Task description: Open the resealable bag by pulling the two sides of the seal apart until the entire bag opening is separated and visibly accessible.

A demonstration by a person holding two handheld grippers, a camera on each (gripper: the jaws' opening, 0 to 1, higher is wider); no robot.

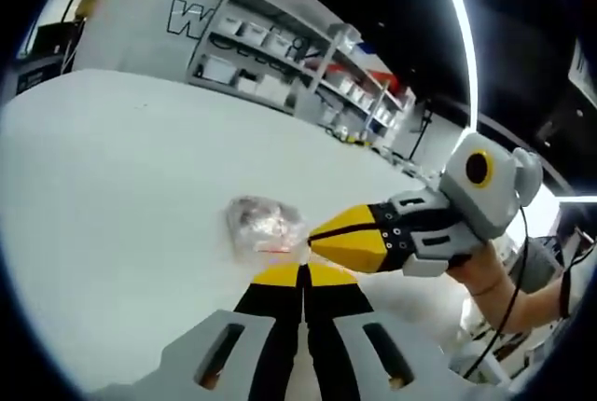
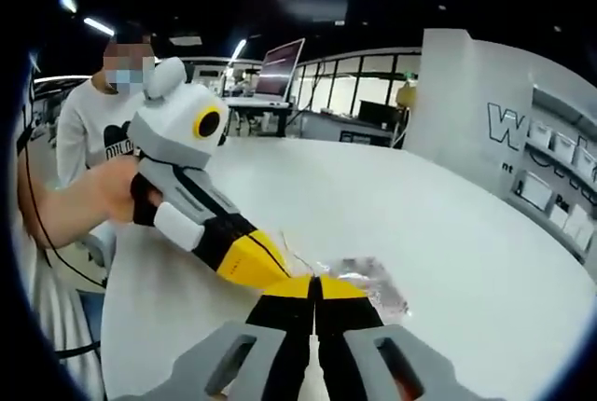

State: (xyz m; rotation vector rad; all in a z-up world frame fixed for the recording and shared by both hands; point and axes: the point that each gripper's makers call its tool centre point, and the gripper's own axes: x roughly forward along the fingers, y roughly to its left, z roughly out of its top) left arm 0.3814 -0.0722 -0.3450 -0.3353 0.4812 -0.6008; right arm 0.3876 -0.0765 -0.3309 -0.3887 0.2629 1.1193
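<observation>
The resealable bag (image 1: 264,224) is clear, crumpled plastic with a thin red line along its near edge, and it rests on the white table (image 1: 112,186). In the left gripper view my left gripper (image 1: 303,269) has its yellow tips pressed together at the bag's near edge. My right gripper (image 1: 312,238) reaches in from the right, its tips closed on the same edge. In the right gripper view the bag (image 2: 364,282) lies just behind my right gripper (image 2: 317,280), and the left gripper (image 2: 280,275) comes in from the left, its tip beside mine. What the bag holds is unclear.
Grey shelving (image 1: 280,56) with white bins stands beyond the table's far side. A person in a white top (image 2: 89,126) sits at the table's edge. Desks with a monitor (image 2: 280,70) fill the background. The table stretches wide around the bag.
</observation>
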